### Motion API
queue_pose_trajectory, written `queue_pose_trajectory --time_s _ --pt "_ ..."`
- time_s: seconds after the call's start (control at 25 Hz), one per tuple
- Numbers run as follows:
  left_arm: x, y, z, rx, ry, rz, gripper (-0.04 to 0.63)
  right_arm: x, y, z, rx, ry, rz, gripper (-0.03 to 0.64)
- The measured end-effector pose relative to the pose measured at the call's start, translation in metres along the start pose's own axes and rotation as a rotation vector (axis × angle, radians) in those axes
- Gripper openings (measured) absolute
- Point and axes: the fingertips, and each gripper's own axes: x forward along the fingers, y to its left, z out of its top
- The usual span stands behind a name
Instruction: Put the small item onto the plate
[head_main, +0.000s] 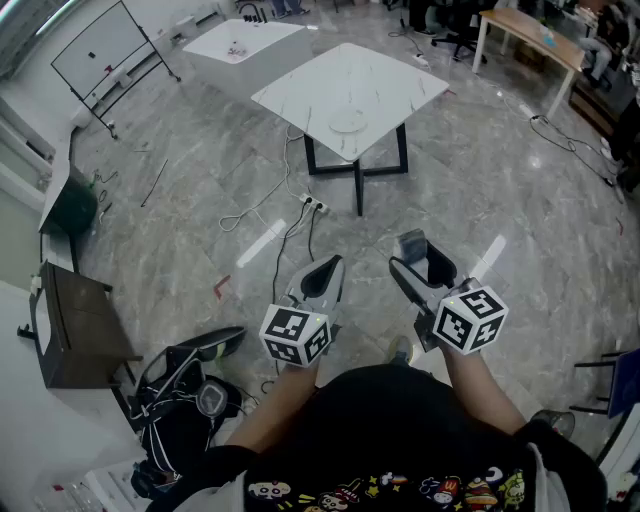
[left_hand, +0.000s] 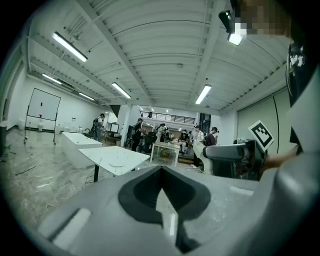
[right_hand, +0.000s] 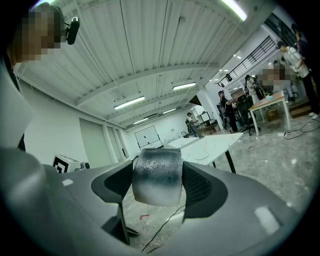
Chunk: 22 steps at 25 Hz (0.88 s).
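A small grey, rough-surfaced item (right_hand: 157, 176) sits between the pads of my right gripper (head_main: 417, 257), which is shut on it; in the head view the item (head_main: 411, 242) shows at the jaw tips. My left gripper (head_main: 320, 276) is held beside it with its jaws closed together and nothing in them. The round pale plate (head_main: 348, 122) lies on a white marble-look table (head_main: 390, 85) well ahead of both grippers, across open floor. The plate (left_hand: 118, 163) also shows small in the left gripper view, and the plate (right_hand: 202, 155) far off in the right gripper view.
A power strip (head_main: 313, 205) and trailing cables lie on the floor in front of the table. A second white table (head_main: 240, 42) and a whiteboard (head_main: 100, 45) stand at the back left. A dark cabinet (head_main: 72, 325) and a black bag (head_main: 185, 395) are near left. People stand around a wooden table (head_main: 530, 28) far right.
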Motion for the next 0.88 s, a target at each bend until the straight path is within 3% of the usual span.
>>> queue_pose_trajectory --time_s 0.48,0.88 --pt "0.020 -0.003 -0.009 -0.011 0.007 0.011 0.002 0.009 -0.010 -0.004 -0.010 0.013 0.017 0.339" --pt "0.084 -0.015 -0.004 0.002 0.027 0.055 0.002 0.018 -0.064 0.016 -0.019 0.018 0.077 0.339"
